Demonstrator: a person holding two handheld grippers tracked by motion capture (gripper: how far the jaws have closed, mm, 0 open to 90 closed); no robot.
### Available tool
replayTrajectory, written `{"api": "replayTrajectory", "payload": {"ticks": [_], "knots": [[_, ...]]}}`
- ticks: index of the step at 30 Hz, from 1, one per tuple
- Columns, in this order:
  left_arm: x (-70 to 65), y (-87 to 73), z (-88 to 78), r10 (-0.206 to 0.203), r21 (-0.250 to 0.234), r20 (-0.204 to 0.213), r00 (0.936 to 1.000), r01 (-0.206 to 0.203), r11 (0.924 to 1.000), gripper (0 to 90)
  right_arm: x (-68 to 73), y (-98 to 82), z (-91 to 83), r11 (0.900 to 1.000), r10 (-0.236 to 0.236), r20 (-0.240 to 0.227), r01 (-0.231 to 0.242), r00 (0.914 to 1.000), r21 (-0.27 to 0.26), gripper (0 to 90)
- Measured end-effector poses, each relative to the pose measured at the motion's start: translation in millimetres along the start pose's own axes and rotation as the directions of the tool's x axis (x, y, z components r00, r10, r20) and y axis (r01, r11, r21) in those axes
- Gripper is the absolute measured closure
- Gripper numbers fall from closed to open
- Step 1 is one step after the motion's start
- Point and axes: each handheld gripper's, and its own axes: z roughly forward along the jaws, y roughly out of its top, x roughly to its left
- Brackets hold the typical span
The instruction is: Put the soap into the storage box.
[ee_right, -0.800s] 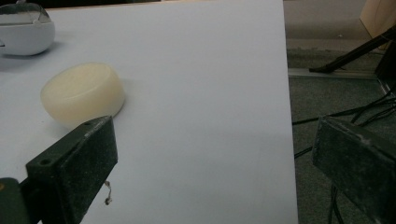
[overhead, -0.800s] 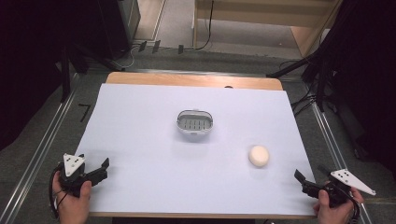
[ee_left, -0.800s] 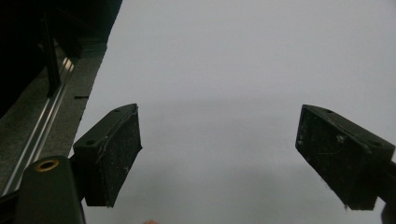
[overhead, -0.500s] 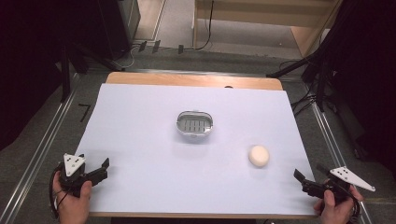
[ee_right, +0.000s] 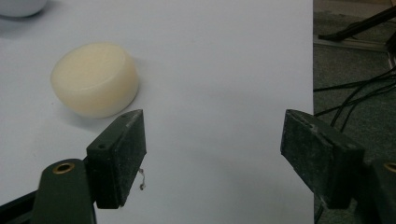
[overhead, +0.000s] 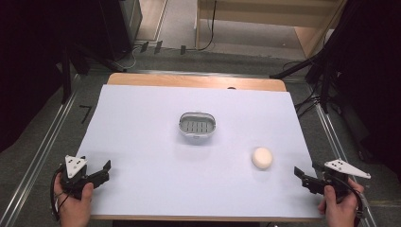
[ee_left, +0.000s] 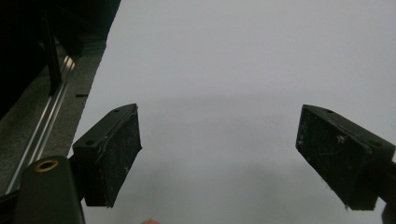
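A cream round soap bar (overhead: 262, 157) lies on the white table cover right of centre, and it appears close ahead and left of my right gripper's jaws (ee_right: 95, 78). A small grey oval soap dish (overhead: 197, 127) with a slotted floor stands near the table's middle. My right gripper (overhead: 307, 180) rests at the front right edge, open and holding nothing (ee_right: 212, 154). My left gripper (overhead: 101, 171) sits at the front left corner, open over bare cover (ee_left: 217, 158).
The white cover (overhead: 142, 142) spans the wooden table (overhead: 189, 80). Dark floor with metal rails (overhead: 42, 156) runs along the left side. Cables (overhead: 307, 101) and stand legs lie off the right edge. A wooden shelf unit (overhead: 265, 19) stands beyond.
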Motion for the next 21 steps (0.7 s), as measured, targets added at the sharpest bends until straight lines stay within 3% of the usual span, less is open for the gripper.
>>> {"api": "replayTrajectory", "payload": {"ticks": [2,5,6,9,13,16,18,19,21], "knots": [[0.0,0.0,0.0,0.000,0.001,-0.001,1.0000,0.000,1.0000,14.9,2.7,7.0,1.8,0.999,-0.033,-0.025,0.033,0.9991,0.008,30.0],[0.7,0.1,0.0,-0.005,0.001,0.005,1.0000,0.005,1.0000,14.9,3.3,11.3,3.6,0.998,-0.047,-0.048,0.049,0.9977,0.039,28.2],[0.9,0.0,0.0,-0.006,0.000,0.005,1.0000,0.006,1.0000,14.9,5.0,15.5,4.5,0.992,-0.076,-0.059,0.082,0.9953,0.096,28.2],[0.8,-0.1,0.0,-0.005,-0.001,0.005,1.0000,0.005,1.0000,14.9,8.2,19.3,7.2,0.982,-0.100,-0.075,0.111,0.9921,0.151,28.2],[0.7,-0.1,-0.1,-0.005,-0.002,0.004,1.0000,0.005,1.0000,14.9,10.4,22.1,12.7,0.975,-0.088,-0.074,0.102,0.9933,0.198,27.8],[0.8,-0.1,-0.2,-0.006,-0.002,0.004,1.0000,0.006,1.0000,14.9,11.0,23.8,15.7,0.970,-0.070,-0.106,0.093,0.9919,0.223,27.0],[0.9,-0.1,-0.1,-0.007,-0.001,0.004,1.0000,0.007,1.0000,14.9,13.2,25.9,18.4,0.962,-0.081,-0.109,0.107,0.9907,0.253,26.9],[0.7,0.1,-0.1,-0.005,0.002,0.003,1.0000,0.005,1.0000,14.9,15.8,28.0,21.3,0.951,-0.093,-0.100,0.118,0.9907,0.285,26.9],[0.7,0.0,0.0,-0.004,0.001,0.003,1.0000,0.004,1.0000,14.9,16.5,29.2,22.7,0.949,-0.091,-0.092,0.115,0.9915,0.294,27.0]]}}
